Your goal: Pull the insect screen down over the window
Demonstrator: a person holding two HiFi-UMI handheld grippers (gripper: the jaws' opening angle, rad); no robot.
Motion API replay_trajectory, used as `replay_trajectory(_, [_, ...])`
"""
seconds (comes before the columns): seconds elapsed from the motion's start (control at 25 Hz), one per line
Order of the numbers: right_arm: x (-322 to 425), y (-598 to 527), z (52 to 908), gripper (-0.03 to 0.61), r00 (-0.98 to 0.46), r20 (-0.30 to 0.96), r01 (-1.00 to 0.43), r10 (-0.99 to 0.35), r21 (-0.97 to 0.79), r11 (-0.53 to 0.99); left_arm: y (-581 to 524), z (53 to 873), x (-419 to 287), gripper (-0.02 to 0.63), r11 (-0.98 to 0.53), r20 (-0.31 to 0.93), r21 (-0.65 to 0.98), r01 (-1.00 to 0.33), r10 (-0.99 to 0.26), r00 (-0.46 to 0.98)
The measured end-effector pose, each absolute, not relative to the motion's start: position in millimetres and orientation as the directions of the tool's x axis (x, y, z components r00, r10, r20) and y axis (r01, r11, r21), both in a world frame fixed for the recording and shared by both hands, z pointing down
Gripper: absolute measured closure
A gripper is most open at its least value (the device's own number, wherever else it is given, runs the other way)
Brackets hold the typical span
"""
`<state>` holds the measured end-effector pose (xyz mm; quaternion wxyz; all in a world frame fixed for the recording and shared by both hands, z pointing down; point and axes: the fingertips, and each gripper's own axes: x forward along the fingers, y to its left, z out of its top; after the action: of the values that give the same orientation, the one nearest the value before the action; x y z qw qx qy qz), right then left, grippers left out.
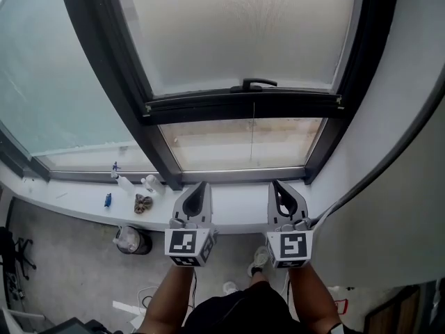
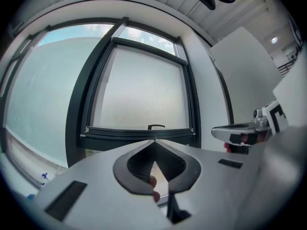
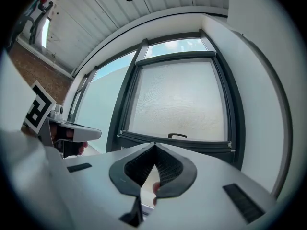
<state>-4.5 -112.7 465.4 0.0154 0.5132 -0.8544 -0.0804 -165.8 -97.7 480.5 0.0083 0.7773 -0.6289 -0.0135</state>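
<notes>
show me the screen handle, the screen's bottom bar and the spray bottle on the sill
screen handle (image 1: 254, 83): head view, middle of the black grip
bottom bar (image 1: 208, 108): head view, left half of the dark rail
spray bottle (image 1: 125, 184): head view, its white body

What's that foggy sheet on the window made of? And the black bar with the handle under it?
The foggy sheet looks like fine woven mesh, matte and half see-through: faint ripples show across it. The black bar seems painted metal or plastic, smooth with a dull sheen; I can't tell which.
</notes>
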Motion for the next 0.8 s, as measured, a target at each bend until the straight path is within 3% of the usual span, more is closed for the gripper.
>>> replay_trajectory(0.28, [9,-62,469,0.575,-0.421,-0.041,-0.904,-0.906,0.106,0.415,-52,481,-168,0.611,-0.212,-0.013,0.04,-0.976,-0.977,0.211])
replay_trajectory(0.8, [57,-10,462,0.575,-0.457,-0.04,-0.884,-0.888,0.125,0.45,6,477,-133,0.611,-0.134,0.004,0.028,-0.991,-0.991,0.134])
